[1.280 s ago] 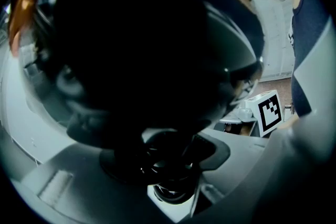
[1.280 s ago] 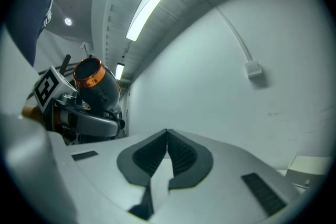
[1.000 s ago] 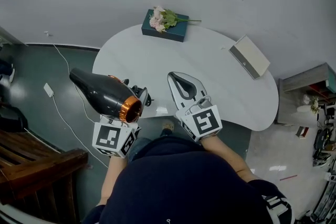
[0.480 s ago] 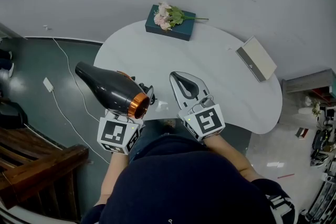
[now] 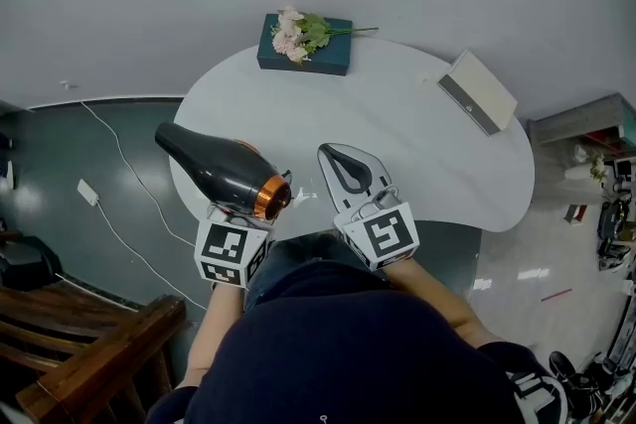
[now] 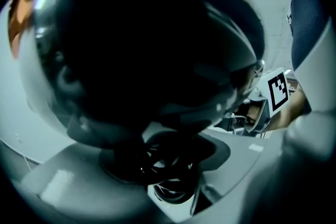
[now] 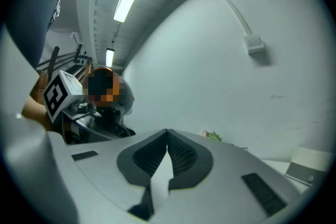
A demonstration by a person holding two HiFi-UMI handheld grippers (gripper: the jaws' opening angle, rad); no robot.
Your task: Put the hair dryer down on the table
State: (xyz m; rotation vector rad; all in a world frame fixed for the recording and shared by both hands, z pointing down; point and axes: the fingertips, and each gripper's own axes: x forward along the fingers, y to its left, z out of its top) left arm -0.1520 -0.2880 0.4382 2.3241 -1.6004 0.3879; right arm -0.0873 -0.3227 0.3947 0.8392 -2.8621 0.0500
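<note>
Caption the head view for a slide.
Left gripper holds black hair dryer at the white table edge; right gripper jaws shut, empty.

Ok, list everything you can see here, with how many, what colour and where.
table: one, white, centre
hair dryer: one, black with an orange ring, above the table's near left edge, nozzle pointing left
box: one, teal, far edge of the table
flowers: one bunch, pink with green stems, on the teal box
flat box: one, off-white, far right of the table
cable with plug block: one, white, on the floor to the left
wooden furniture: one piece, brown, bottom left
left gripper: one, grey, closed on the hair dryer
right gripper: one, grey, jaws together, empty, over the table's near edge
</note>
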